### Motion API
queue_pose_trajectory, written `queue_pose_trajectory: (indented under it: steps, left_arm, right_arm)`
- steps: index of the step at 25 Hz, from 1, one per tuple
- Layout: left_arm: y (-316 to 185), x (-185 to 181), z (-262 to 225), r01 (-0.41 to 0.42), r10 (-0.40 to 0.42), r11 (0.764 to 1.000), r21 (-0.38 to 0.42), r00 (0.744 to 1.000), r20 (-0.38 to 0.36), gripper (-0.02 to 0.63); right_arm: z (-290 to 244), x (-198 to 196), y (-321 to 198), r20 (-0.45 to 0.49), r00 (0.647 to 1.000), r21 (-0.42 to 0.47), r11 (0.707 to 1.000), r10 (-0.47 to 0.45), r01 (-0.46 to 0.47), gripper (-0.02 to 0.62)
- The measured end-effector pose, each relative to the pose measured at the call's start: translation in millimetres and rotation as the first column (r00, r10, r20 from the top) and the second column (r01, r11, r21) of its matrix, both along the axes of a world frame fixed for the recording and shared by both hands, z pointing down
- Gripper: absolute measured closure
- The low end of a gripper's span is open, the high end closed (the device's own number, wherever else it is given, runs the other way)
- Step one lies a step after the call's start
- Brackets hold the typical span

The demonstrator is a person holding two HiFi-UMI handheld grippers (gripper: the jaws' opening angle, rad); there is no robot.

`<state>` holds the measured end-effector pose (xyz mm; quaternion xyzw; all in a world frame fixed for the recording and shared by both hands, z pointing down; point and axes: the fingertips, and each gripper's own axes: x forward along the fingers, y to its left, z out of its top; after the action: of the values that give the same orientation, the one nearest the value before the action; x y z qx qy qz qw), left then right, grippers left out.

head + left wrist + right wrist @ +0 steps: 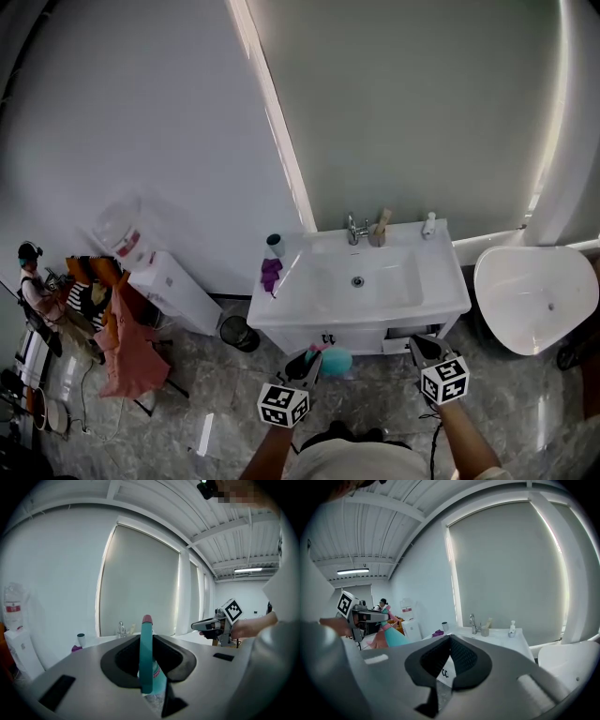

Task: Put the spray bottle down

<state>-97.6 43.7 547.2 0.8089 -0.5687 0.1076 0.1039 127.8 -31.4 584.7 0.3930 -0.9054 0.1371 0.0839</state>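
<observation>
The spray bottle point(336, 361) is teal with a pink nozzle tip. My left gripper point(305, 364) is shut on it, low in front of the white vanity point(281, 314). In the left gripper view the bottle point(146, 660) stands upright between the jaws, its pink tip above them. My right gripper point(420, 345) hovers at the vanity's front right corner with its jaws closed tip to tip and nothing in them. The right gripper view shows its closed tips point(449, 640) and, off to the left, the left gripper point(370, 617) with the teal bottle point(396, 638).
On the vanity stand a faucet point(354, 228), a cup of brushes point(379, 231), a soap dispenser point(428, 224), a dark cup point(275, 245) and a purple cloth point(271, 273). A white tub point(534, 300) lies right. A bin point(240, 333), water dispenser point(169, 281) and clothes rack point(122, 347) stand left.
</observation>
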Motion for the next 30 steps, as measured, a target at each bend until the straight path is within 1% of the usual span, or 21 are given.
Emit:
queue_pose_trajectory:
  steps: [3, 7, 11, 15, 23, 27, 30]
  left_arm:
    - [-15, -7, 1, -0.001, 0.001, 1.000, 0.000, 1.000, -0.002, 0.532]
    - [-47, -19, 6, -0.021, 0.021, 1.000, 0.004, 1.000, 0.002, 0.532]
    - [-85, -35, 6, -0.033, 0.033, 0.999, 0.009, 0.999, -0.013, 0.532]
    - [-130, -54, 7, -0.058, 0.058, 0.998, 0.002, 0.998, -0.024, 0.532]
    - [-217, -97, 11, -0.110, 0.110, 0.994, -0.011, 0.993, -0.043, 0.532]
    - [-250, -116, 19, -0.142, 0.140, 0.990, -0.024, 0.988, -0.058, 0.532]
    - [-272, -129, 22, -0.165, 0.162, 0.986, -0.030, 0.984, -0.068, 0.532]
  right_arm:
    - [-1, -7, -13, -0.004, 1.000, -0.002, 1.000, -0.001, 0.001, 0.584]
    - [-1, -19, -35, -0.023, 1.000, 0.006, 1.000, -0.007, 0.007, 0.584]
    - [-1, -28, -68, -0.036, 0.999, 0.007, 1.000, 0.018, -0.018, 0.584]
    - [-4, -49, -107, -0.043, 0.998, 0.003, 0.999, 0.039, -0.039, 0.584]
    - [3, -95, -168, -0.071, 0.995, -0.024, 0.997, 0.075, -0.077, 0.584]
    - [7, -113, -192, -0.098, 0.990, -0.035, 0.994, 0.099, -0.103, 0.584]
    - [7, -126, -209, -0.083, 0.988, -0.057, 0.989, 0.133, -0.138, 0.584]
